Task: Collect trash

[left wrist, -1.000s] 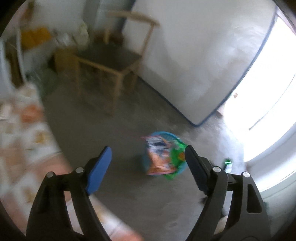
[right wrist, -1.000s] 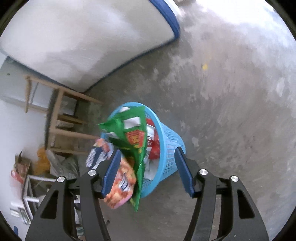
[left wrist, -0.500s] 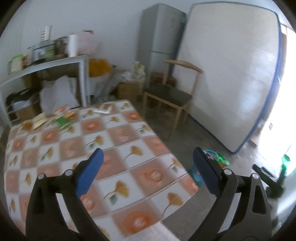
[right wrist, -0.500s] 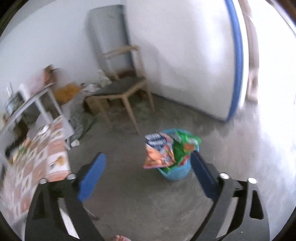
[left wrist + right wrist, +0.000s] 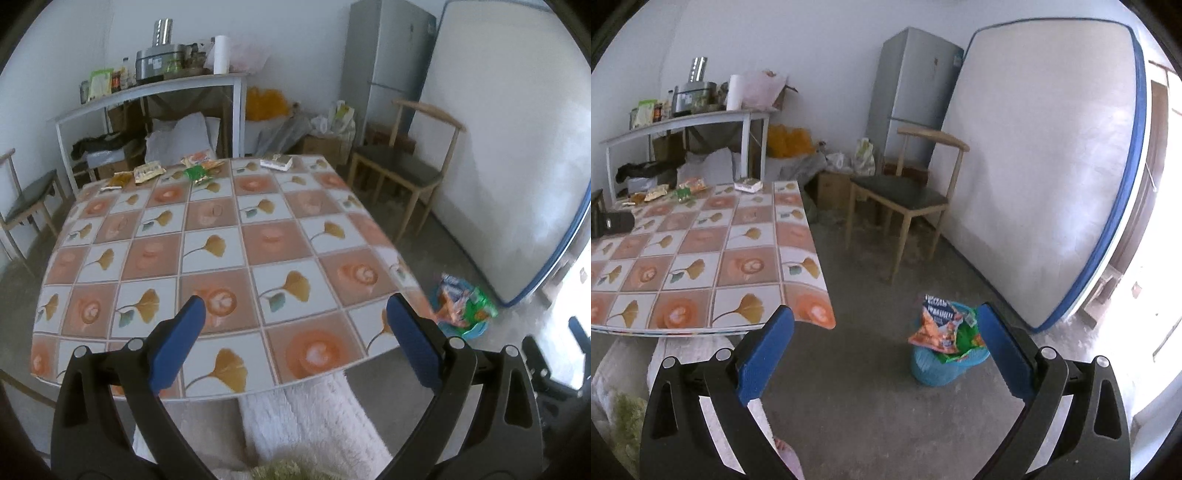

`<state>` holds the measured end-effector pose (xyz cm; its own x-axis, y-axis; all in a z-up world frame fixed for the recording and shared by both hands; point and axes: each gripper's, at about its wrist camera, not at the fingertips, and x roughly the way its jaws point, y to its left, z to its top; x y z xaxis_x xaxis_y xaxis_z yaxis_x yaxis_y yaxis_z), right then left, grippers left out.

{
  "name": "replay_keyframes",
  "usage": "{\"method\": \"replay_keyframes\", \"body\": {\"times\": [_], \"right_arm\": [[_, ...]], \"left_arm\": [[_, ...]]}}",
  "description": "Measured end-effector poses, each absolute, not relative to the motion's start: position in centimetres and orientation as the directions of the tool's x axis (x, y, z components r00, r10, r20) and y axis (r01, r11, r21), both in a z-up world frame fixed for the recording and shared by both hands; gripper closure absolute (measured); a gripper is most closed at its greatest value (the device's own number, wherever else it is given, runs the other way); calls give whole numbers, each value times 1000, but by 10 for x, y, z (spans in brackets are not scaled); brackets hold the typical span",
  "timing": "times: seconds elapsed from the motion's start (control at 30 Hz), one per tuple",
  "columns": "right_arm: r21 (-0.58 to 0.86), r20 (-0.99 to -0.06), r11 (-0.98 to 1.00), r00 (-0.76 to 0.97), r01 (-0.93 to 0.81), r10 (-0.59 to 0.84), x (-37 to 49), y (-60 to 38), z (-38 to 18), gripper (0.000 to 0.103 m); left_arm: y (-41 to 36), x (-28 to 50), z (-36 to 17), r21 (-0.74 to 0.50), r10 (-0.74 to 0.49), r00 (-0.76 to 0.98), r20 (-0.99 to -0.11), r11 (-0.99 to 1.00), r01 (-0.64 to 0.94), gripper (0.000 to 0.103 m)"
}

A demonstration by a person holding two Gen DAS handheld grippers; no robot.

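Both tools were empty: my left gripper (image 5: pixel 291 334) hung with its jaws spread wide over the near edge of the table (image 5: pixel 236 236), and my right gripper (image 5: pixel 884 341) stood just as far apart over bare floor. The trash left to collect was a row of snack wrappers (image 5: pixel 195 170) in the upper left of the left view, strung along the table's far edge, with a pale flat packet (image 5: pixel 276 162) just to their right. I judged them feather-light, crinkly and slick, so a pinch on a raised corner or crimped seam would serve better than a flat face. Their own long axes were too small to read; the row ran left to right across the frame. The blue basket (image 5: pixel 932 371) sat on the floor at lower right of the right view, already overflowing with an orange bag (image 5: pixel 936 326).
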<state>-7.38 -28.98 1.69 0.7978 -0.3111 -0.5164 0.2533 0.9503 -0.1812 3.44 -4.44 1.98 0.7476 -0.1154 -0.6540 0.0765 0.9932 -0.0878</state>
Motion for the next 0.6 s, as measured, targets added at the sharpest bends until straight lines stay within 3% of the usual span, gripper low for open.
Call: {"method": "replay_keyframes", "body": {"times": [0.33, 0.6], "right_arm": [[-134, -661, 949, 688, 285, -300, -73, -297, -4, 6], [-101, -720, 945, 632, 312, -286, -76, -307, -16, 7]], "left_arm": [[-77, 24, -6, -22, -101, 695, -712, 992, 122, 9], [-72, 23, -18, -20, -68, 665, -743, 997, 79, 9]]}}
